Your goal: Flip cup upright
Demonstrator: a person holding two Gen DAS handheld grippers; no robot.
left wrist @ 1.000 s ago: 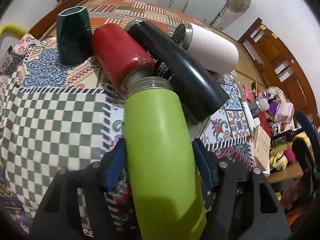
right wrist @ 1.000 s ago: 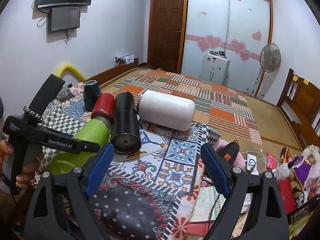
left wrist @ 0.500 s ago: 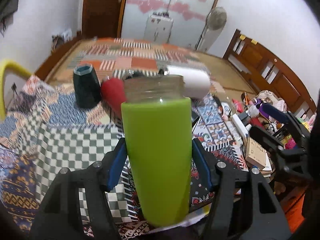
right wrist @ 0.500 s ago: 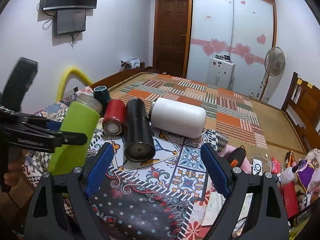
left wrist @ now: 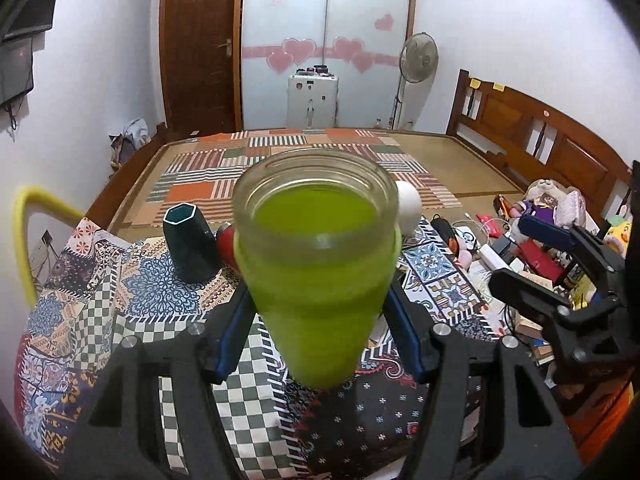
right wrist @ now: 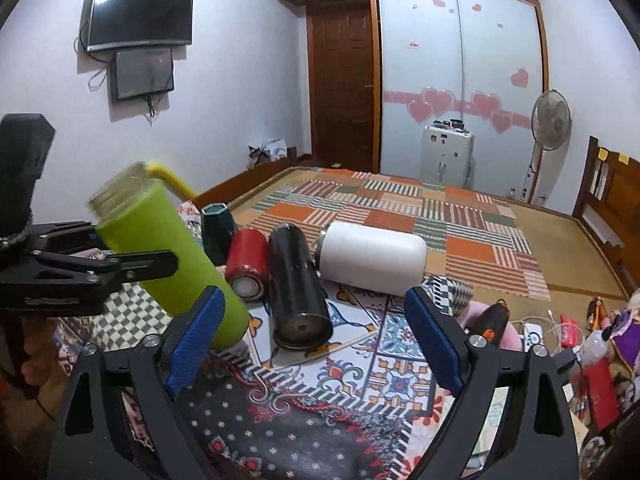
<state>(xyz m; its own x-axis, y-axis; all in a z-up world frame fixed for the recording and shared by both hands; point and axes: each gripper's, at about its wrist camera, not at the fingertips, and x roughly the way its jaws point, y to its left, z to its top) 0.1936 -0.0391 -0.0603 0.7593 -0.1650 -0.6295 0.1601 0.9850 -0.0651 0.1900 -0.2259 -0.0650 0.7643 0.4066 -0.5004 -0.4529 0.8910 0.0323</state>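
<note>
My left gripper [left wrist: 316,328] is shut on a lime-green cup [left wrist: 316,280] with a clear open mouth. In the right wrist view the green cup [right wrist: 168,256] is tilted, mouth up and to the left, with its base low near the patterned cloth [right wrist: 360,368]. My right gripper [right wrist: 316,344] is open and empty, in front of the cups. A red cup [right wrist: 248,264], a black cup [right wrist: 298,288] and a white cup [right wrist: 374,258] lie on their sides. A dark green hexagonal cup [right wrist: 216,228] stands behind them.
The cloth-covered table edge drops off at the right, beside clutter of toys, cables and boxes [right wrist: 580,344]. A yellow hoop [left wrist: 24,240] rises at the table's left. A bed with a striped mat [right wrist: 420,216] lies beyond.
My left gripper has lifted the green cup off the cloth and swung it from lying flat toward upright, mouth rising. My right gripper has stayed open and nearly still.
</note>
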